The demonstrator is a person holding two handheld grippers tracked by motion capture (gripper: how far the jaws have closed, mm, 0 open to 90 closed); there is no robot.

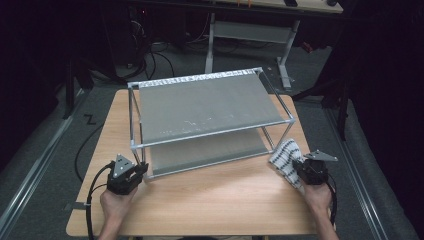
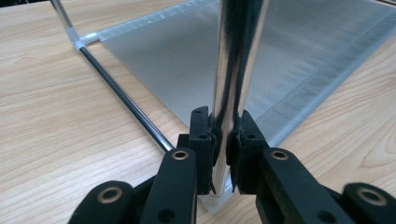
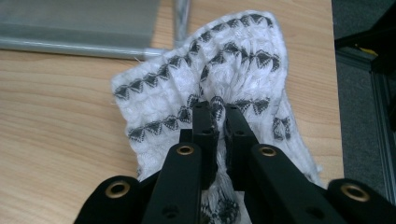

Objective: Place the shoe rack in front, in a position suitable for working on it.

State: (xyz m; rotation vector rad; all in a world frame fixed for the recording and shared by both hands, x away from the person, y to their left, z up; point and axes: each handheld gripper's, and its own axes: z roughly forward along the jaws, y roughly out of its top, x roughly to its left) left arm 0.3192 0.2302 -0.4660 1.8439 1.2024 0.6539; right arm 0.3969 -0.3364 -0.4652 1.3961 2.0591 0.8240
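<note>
- While my left hand-held gripper (image 2: 223, 140) pinches the rack's corner post (image 2: 236, 60), steadying it on the counter (image 1: 210, 200)
- my right hand-held gripper (image 3: 219, 116) clamps the patterned cloth (image 3: 224, 60), probably for wiping

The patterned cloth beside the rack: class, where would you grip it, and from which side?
Pinch a raised fold of the cloth from the near, open table side, as the right gripper does. It lies rumpled and soft, and the rack blocks the far side.
</note>
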